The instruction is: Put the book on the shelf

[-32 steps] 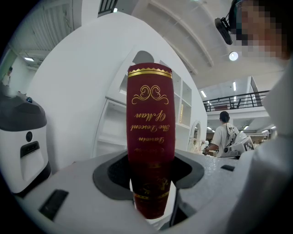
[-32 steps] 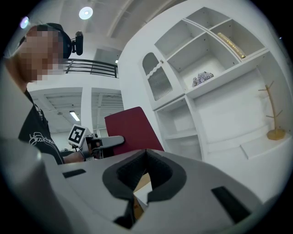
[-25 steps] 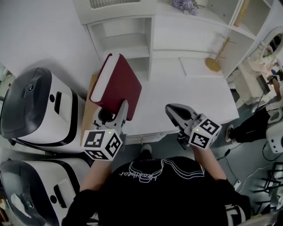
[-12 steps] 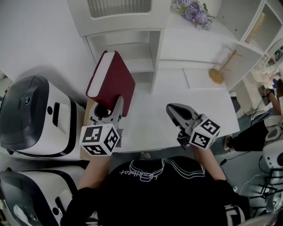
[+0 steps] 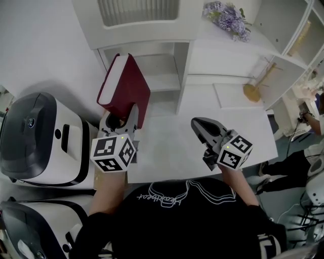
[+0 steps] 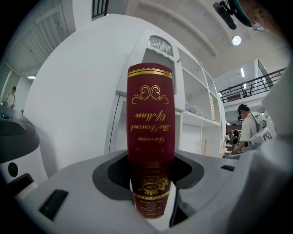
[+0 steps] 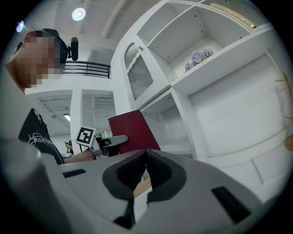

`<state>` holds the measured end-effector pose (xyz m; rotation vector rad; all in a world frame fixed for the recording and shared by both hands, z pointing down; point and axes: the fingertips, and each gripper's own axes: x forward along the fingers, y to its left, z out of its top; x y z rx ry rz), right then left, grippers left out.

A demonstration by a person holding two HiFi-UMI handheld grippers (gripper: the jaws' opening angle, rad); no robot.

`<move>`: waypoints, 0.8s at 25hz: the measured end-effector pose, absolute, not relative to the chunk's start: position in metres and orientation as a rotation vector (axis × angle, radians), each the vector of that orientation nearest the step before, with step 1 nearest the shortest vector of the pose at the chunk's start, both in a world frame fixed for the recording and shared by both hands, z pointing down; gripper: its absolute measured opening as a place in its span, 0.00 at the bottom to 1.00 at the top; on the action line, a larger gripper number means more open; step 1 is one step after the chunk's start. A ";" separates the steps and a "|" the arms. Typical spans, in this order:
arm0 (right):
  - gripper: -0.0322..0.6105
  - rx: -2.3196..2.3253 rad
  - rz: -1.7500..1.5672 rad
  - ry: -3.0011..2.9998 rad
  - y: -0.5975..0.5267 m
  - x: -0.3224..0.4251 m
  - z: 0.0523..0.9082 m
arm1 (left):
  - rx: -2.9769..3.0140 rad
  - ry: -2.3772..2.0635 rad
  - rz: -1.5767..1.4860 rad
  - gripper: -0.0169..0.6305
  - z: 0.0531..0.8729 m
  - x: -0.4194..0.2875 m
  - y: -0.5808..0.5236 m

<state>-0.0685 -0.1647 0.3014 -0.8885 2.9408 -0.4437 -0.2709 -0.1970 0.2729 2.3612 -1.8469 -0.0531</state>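
**A:** Where's the book?

**B:** The dark red book (image 5: 125, 83) is in the left gripper (image 5: 121, 117). Its fingers (image 6: 68, 192) are clamped on the lower end of the spine. In the left gripper view the gold lettering on the spine reads upside down.

**A:** Is it on the shelf?

**B:** No. It stands upright in the air above the left edge of the worktop (image 5: 167, 146). It is in front of the white shelf (image 5: 183, 76), facing the open lower left compartment but outside it.

**A:** And the right gripper?

**B:** The right gripper (image 5: 198, 126) is over the worktop, well apart from the book. Its fingers (image 7: 123, 176) are pressed together with nothing between them.

**A:** Anything else?

**B:** Purple flowers (image 5: 228, 14) lie on a higher shelf board, to the right.
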 end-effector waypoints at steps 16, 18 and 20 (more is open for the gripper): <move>0.06 -0.834 -0.505 2.933 -0.189 -0.084 0.321 | 2.327 -1.915 0.005 0.35 0.272 -0.270 -0.231; 0.06 -0.822 -0.513 2.940 -0.191 -0.088 0.323 | 2.320 -1.923 0.010 0.35 0.273 -0.269 -0.232; 0.06 -0.812 -0.514 2.943 -0.193 -0.090 0.323 | 2.315 -1.930 0.014 0.35 0.273 -0.268 -0.235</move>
